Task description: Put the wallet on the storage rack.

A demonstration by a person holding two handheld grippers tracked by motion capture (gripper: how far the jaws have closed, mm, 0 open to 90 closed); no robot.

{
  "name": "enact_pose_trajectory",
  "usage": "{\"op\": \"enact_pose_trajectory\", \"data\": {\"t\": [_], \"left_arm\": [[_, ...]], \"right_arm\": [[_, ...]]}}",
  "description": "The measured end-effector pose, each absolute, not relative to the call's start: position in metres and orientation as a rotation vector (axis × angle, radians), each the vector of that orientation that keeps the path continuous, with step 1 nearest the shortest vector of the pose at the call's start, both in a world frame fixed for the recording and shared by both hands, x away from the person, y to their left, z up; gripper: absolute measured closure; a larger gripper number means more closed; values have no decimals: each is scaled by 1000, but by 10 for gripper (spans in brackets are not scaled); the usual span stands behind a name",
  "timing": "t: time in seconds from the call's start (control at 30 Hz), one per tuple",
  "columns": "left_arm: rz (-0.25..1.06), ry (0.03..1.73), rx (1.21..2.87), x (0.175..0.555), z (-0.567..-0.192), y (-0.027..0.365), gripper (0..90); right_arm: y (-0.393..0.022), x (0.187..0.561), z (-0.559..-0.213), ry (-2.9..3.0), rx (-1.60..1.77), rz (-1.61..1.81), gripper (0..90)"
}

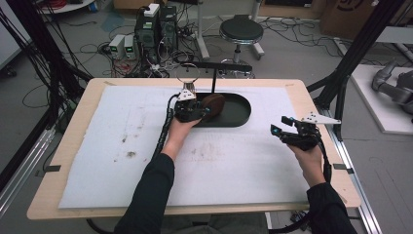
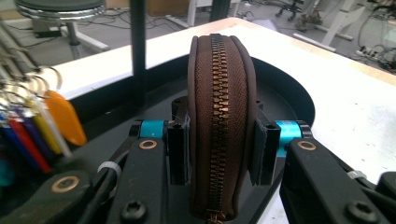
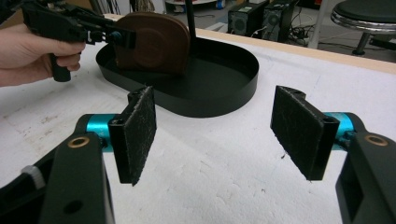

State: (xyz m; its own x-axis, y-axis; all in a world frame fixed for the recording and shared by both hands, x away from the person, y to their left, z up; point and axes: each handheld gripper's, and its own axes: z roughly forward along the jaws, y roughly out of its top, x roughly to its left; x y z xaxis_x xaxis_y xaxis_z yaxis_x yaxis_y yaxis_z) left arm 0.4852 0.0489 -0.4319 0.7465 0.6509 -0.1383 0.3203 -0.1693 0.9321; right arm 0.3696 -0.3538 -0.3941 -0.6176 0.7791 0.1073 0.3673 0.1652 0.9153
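Pouch [image 2: 219,126] upright on edge in black oval tray [image 1: 241,117], far centre of worktop [image 1: 73,122].
Clamped zipper-up between left gripper [image 2: 219,149] jaws; right gripper [image 3: 224,135] jaws spread wide, empty, near right. Could snag tray's post [image 1: 213,80] or key bunch [image 2: 28,126] if lifted carelessly.

Left gripper [image 2: 219,151]: black jaws, teal collars, brass rivets, white zip tie, ribbed black cable. Right gripper [image 3: 219,133]: matching build, rough black pads [image 3: 299,128], grey three-cornered plate. Person: dark sleeves [image 1: 148,195].
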Motion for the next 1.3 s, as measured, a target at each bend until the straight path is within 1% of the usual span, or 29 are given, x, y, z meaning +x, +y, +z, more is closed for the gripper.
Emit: {"op": "enact_pose_trajectory", "data": {"t": [0.2,0.37,0.47,0.6,0.67,0.7,0.73,0.8,0.83,0.9,1.0,1.07,1.2,1.3], "left_arm": [[330,736,1736,488,-441,44,652],[358,740,1793,489,-446,39,639],[373,739,1800,488,-445,38,630],[382,758,1808,489,-445,40,591],[403,742,1834,488,-445,39,586],[435,736,1861,487,-444,38,572],[479,737,1895,486,-443,37,534],[548,762,1948,485,-441,38,417],[560,795,1955,485,-439,39,365],[558,846,1959,484,-435,45,300],[489,887,1915,481,-425,54,256],[470,865,1904,475,-415,59,252],[495,762,1897,454,-397,67,252],[520,715,1884,434,-386,75,252]], "right_arm": [[-353,369,-394,2060,1079,1442,322],[-353,369,-394,2063,1082,1441,322],[-354,369,-394,2062,1082,1442,322],[-355,370,-394,2061,1080,1442,322],[-355,370,-394,2064,1081,1441,322],[-354,370,-395,2065,1082,1439,322],[-354,370,-395,2067,1078,1438,323],[-354,370,-395,2067,1078,1440,322],[-355,370,-395,2067,1077,1441,322],[-356,369,-395,2067,1083,1441,322],[-358,370,-396,2064,1094,1443,322],[-359,370,-396,2059,1098,1449,322],[-359,369,-395,2058,1096,1452,318],[-358,369,-396,2065,1090,1447,314]]}}
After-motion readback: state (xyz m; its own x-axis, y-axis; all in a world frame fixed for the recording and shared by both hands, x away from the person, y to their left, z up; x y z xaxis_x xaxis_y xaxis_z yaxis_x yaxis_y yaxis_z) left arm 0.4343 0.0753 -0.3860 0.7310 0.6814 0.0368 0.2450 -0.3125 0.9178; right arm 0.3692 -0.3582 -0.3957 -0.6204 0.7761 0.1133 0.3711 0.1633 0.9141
